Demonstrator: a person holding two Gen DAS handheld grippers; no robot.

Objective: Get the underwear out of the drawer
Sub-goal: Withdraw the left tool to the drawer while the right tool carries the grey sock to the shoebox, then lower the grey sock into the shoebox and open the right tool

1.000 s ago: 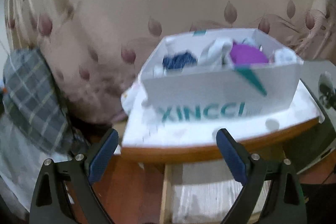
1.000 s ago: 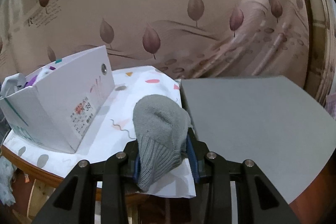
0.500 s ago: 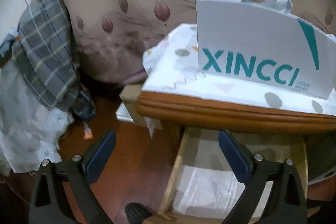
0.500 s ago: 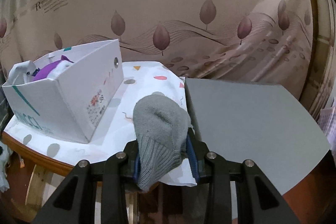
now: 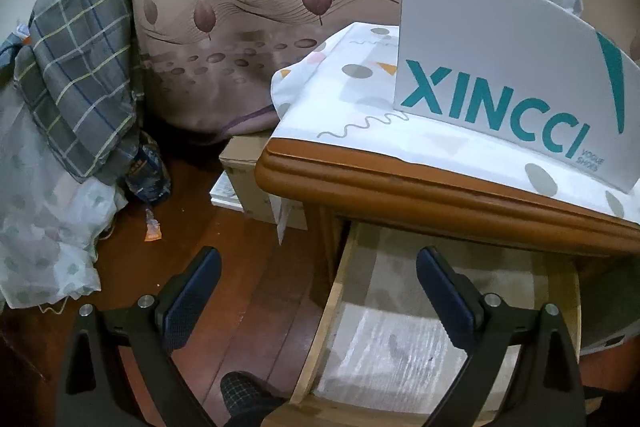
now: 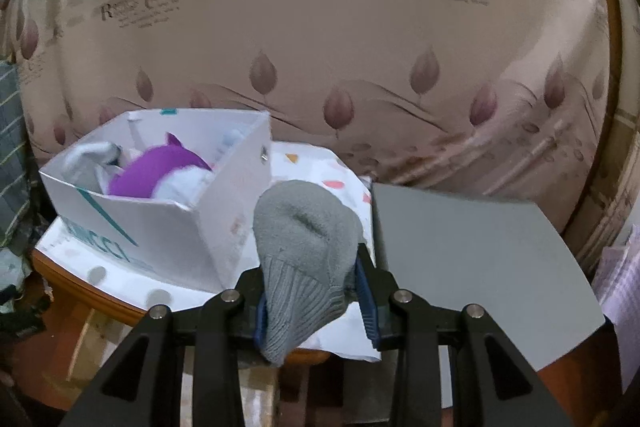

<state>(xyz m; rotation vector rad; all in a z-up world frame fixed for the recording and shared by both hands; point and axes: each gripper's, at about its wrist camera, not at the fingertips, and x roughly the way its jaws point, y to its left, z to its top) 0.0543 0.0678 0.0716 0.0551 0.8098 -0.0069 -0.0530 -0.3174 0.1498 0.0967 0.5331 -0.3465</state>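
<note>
The left claw [image 5: 318, 291] is spread wide with nothing between its blue pads, and it points steeply down at the pulled-out pale wooden drawer [image 5: 336, 291] under the rounded brown wooden bench [image 5: 400, 187]. The drawer's near left wall runs almost straight away from the claw, passing between its two fingers, so the cavity lies forward and a little to the right of centre. What shows of the drawer floor is a whitish liner; no garment is visible there, though the part tucked under the bench top is hidden.

On the bench, over a white patterned cloth [image 5: 360, 107], stands the white cardboard shoebox with teal lettering [image 5: 500, 75].

Further right, the right claw [image 6: 316, 291] is pinching a grey ribbed knitted garment [image 6: 304, 247], rolled into a bundle. Its long axis runs along the fingers, the rounded end forward and up, the ribbed end hanging below the pads. The same shoebox [image 6: 224, 211] lies ahead and to the left of this claw, already holding purple, white and grey clothing; a flat grey board [image 6: 472, 259] lies to the right. As I read it, the bundle goes left and forward over the box's near wall, and the right hand is plainly the nearer one for that.
</note>
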